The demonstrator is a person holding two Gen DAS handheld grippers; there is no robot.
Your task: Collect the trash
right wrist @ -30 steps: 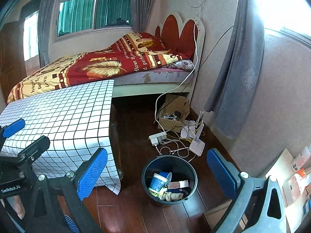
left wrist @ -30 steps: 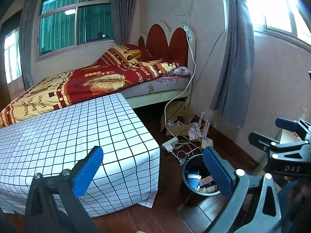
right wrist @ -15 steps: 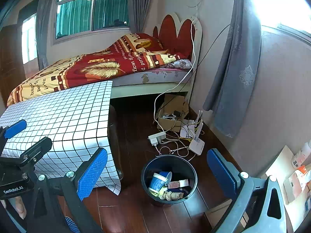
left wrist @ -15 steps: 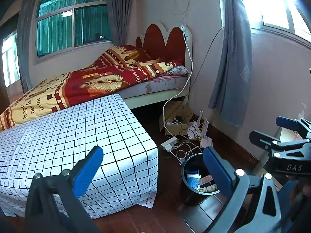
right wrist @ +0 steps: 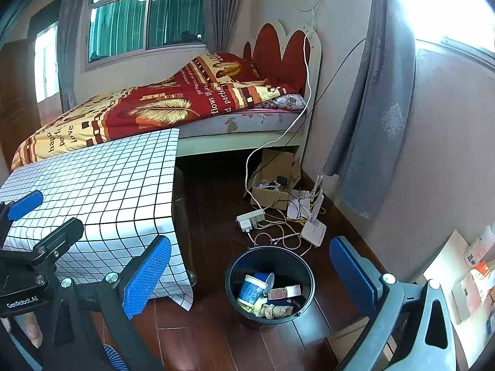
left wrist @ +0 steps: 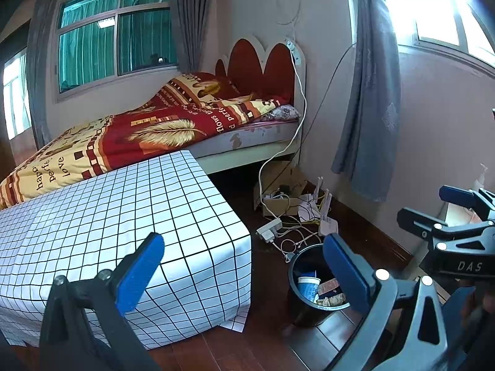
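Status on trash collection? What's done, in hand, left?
Done: the black bin on the floor already holds a blue-and-white cup, wrappers and crumpled paper. In hand: nothing; the left gripper and right gripper are both open and empty. Left: no loose trash shows on the checkered tablecloth or the floor nearby; the cables and router by the bed aren't trash.

A: Setting? Bedroom in a home: bed with red-and-yellow quilt, scalloped headboard.
B: Agreed. Curtained window, dark wood floor, cables and power strip near the bed's head corner.
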